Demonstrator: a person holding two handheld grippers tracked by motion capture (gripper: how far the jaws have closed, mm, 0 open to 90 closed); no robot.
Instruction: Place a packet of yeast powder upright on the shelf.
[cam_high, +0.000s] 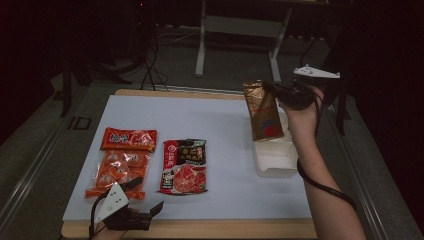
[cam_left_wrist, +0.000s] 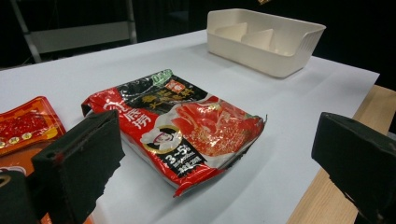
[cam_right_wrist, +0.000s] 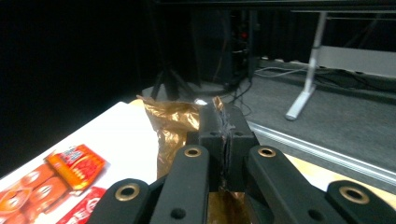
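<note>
Gripping gold pouch (cam_high: 263, 111) (label unreadable).

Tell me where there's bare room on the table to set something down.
Bare white sheet lies between the red-black packet and the white bin, and along the far edge. The near-left corner is crowded by the orange packets.

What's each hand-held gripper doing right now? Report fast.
Left hand-held gripper: open, holding nothing, resting at the table's near edge.
Right hand-held gripper: shut on the gold packet, lifted above the white bin.
</note>
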